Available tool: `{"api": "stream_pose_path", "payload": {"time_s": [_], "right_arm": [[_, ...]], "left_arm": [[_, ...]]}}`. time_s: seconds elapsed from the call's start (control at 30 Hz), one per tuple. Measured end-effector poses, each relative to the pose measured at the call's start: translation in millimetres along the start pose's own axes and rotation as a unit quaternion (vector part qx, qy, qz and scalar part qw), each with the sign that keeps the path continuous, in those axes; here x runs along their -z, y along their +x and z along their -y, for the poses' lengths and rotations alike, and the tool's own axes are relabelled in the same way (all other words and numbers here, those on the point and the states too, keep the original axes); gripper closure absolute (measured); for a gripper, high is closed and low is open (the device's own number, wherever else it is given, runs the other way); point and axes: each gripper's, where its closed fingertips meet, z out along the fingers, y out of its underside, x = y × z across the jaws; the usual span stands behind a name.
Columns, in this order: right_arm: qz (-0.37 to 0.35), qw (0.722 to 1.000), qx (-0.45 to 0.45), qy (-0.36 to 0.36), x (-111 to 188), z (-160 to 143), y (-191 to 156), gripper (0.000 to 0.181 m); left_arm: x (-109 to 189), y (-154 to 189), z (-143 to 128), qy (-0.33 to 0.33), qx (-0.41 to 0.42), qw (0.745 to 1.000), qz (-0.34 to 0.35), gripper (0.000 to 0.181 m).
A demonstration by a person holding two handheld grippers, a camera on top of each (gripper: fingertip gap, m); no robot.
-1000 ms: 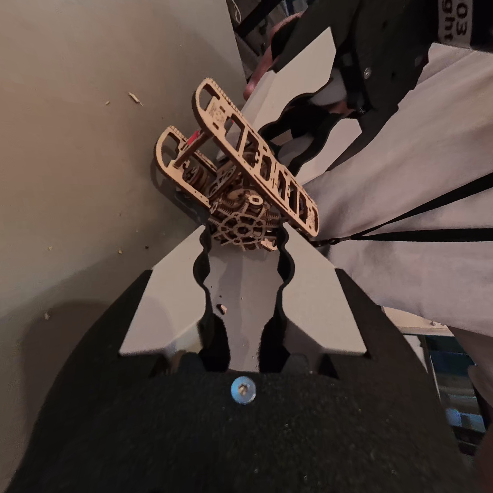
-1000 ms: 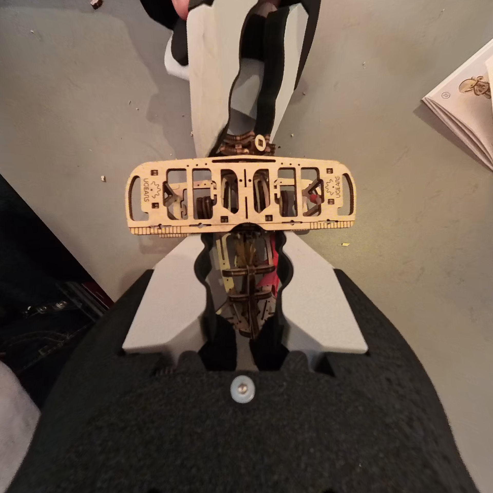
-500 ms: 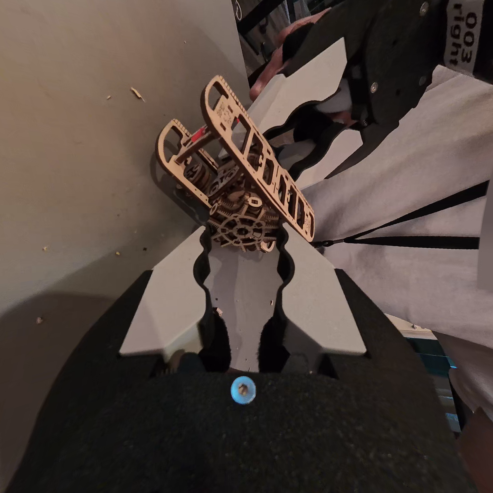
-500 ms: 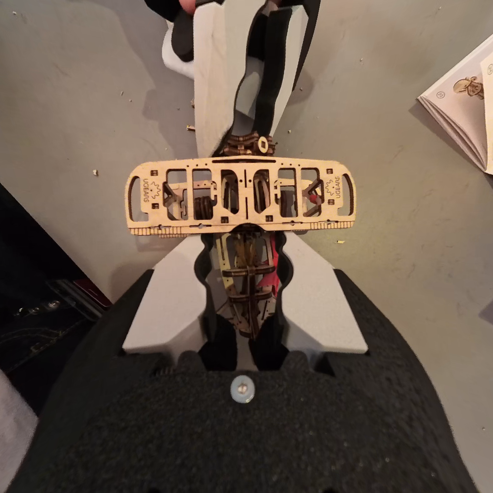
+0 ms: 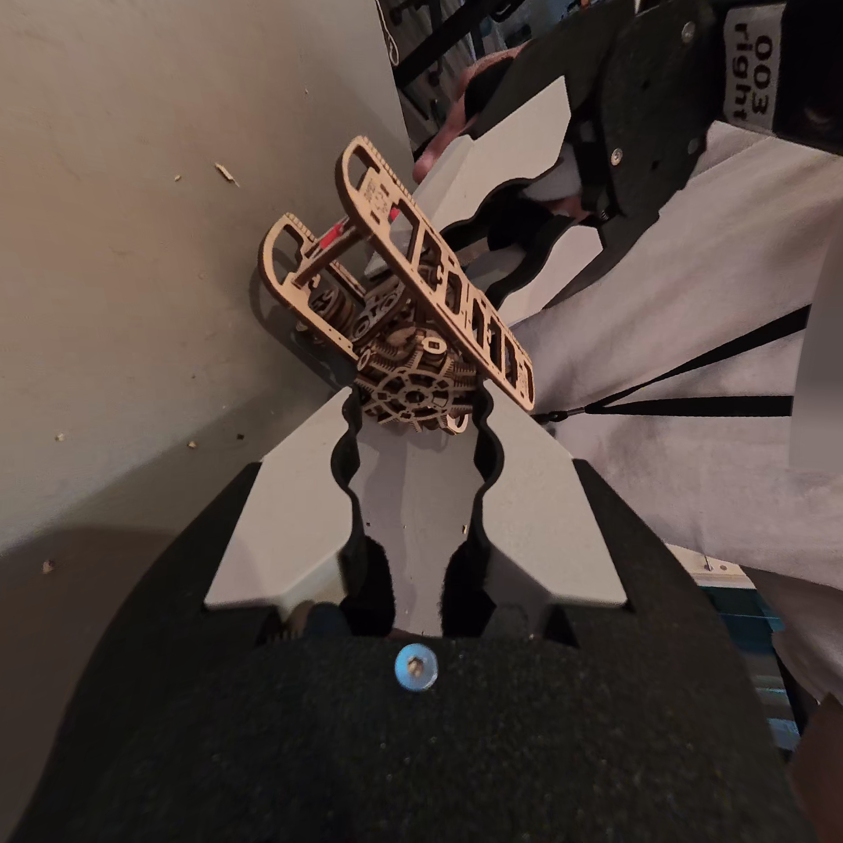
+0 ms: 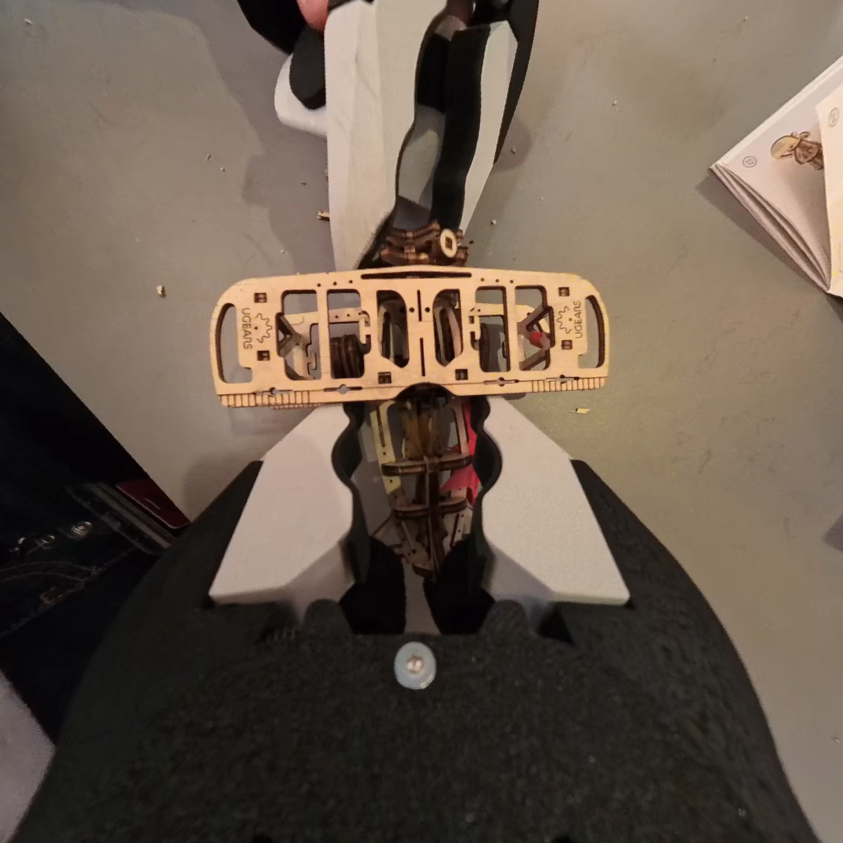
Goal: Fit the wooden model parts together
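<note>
Grey fingertips of the left gripper [image 5: 413, 403] clamp the round nose of the wooden model [image 6: 410, 340]; the right gripper [image 6: 417, 413] grips its tail. Wings overhang both, above the grey table [image 6: 661, 365]; a booklet [image 6: 784, 200] lies well apart rightward

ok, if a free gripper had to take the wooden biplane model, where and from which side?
Probably the narrow fuselage behind the wings, approached from the tail, fingers either side. It is slim, where the slotted top wing is wide, thin and likely fragile. The right gripper holds it so; the left gripper pinches the round engine nose.
</note>
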Motion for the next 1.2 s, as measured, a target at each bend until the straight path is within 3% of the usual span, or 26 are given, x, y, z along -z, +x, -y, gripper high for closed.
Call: {"api": "stream_pose_path", "payload": {"time_s": [0.23, 0.8, 1.2], "right_arm": [[0.016, 1.000, -0.002, 0.026, -0.1, -0.2, 0.6, 0.136], [0.018, 1.000, -0.004, 0.021, -0.6, 1.3, 0.4, 0.135], [0.016, 1.000, 0.025, 0.000, -0.1, 0.4, 0.7, 0.136]], "left_arm": [[2.4, -0.6, 0.9, 0.026, -0.024, 0.999, 0.017, 0.129], [6.0, 0.7, 6.4, 0.066, -0.055, 0.996, 0.030, 0.134], [4.7, -1.1, 4.3, 0.052, -0.164, 0.981, 0.093, 0.133]]}}
